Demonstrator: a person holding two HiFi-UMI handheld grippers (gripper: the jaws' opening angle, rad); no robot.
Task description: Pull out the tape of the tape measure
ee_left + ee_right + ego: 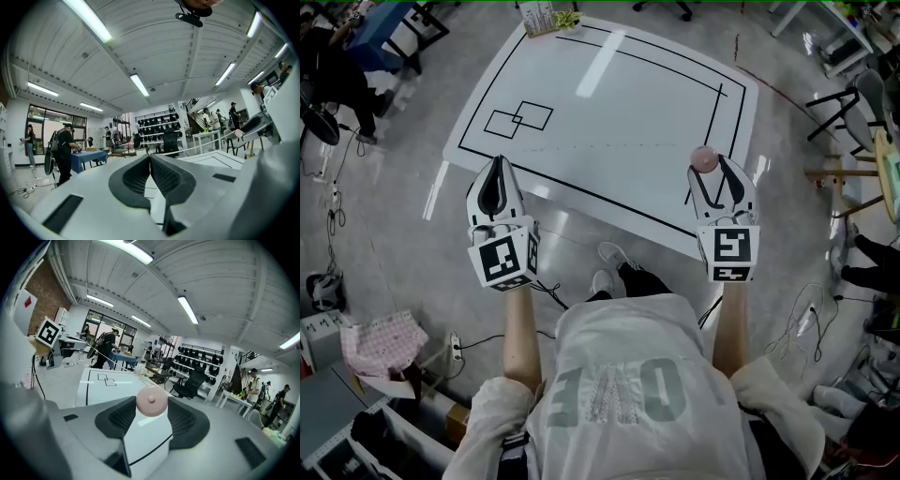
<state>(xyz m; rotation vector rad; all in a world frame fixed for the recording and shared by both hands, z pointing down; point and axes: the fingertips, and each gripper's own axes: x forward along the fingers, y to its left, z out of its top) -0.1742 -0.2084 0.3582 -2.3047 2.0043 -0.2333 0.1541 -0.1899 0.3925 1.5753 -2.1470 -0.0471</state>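
Grippers first: the left gripper has its jaws pressed together with nothing between them. The right gripper has its jaws apart and clamped on the tape measure, one pad on each side of its rim.

We see the tape measure as a small round case, pale pink, its flat face turned back along the jaws, with a little raised nub at the centre. It sits at the very tips of the right jaws, over the near right part of the white table, close to the black line that frames the top. We cannot tell whether it touches the top.

The left gripper hovers at the table's near left edge, well apart from the tape measure. Between the two we see white top and the black line. Two overlapping drawn squares lie toward the far left. Small clutter sits at the far edge, too small to name.

Around the table we see chairs at right, and a pink checked cloth and a power strip on the floor. The person's shoes are by the near edge. Other people stand at a blue-covered table in the background.
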